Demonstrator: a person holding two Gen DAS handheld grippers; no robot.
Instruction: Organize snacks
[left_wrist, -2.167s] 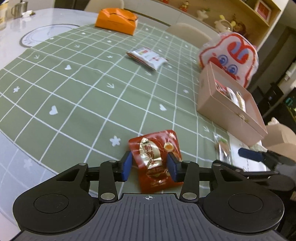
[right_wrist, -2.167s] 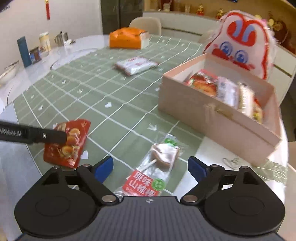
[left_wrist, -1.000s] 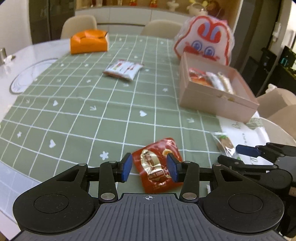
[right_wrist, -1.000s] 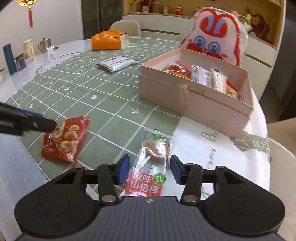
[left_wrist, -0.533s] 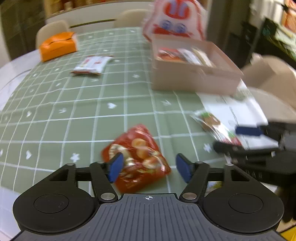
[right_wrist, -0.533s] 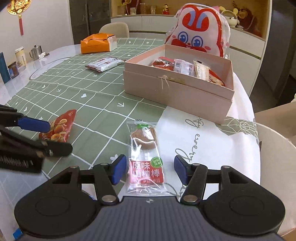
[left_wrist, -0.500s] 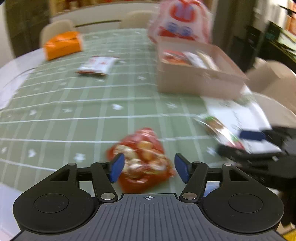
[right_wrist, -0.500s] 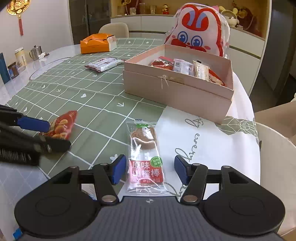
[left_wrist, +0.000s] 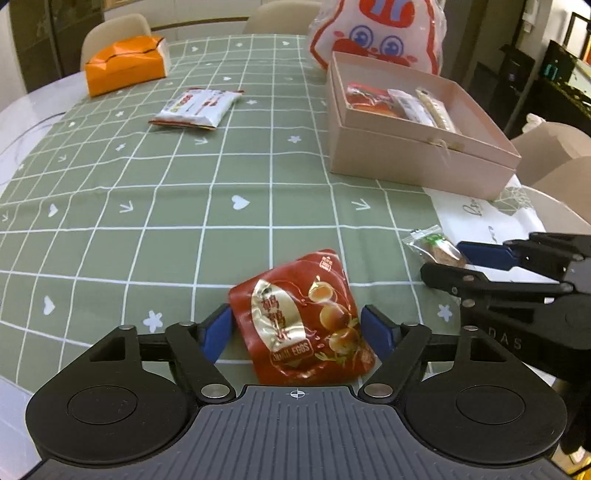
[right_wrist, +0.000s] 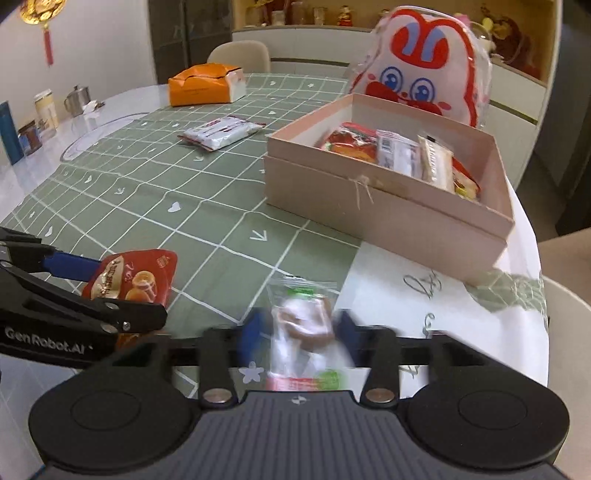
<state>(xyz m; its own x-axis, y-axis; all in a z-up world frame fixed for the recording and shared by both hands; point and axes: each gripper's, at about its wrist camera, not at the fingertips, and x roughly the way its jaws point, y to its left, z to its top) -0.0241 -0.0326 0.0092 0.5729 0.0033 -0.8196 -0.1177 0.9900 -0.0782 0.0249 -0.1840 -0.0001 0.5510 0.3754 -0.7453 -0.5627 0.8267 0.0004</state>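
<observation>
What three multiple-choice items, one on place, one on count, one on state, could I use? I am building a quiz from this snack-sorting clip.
1. Where does the red egg packet lie?
A. In the pink box
B. On the green cloth between the left gripper pads
C. On the orange box

2. How many snack packets lie loose on the table, outside the pink box?
A. One
B. Three
C. Five

3. How do the left gripper's jaws stand?
A. Clamped on the packet
B. Spread wider than the packet
C. Shut on nothing

Answers:
1 B: it lies flat between the blue pads.
2 B: egg packet, white packet, clear hawthorn packet.
3 B: they have just been opening, with gaps showing at both pads.
</observation>
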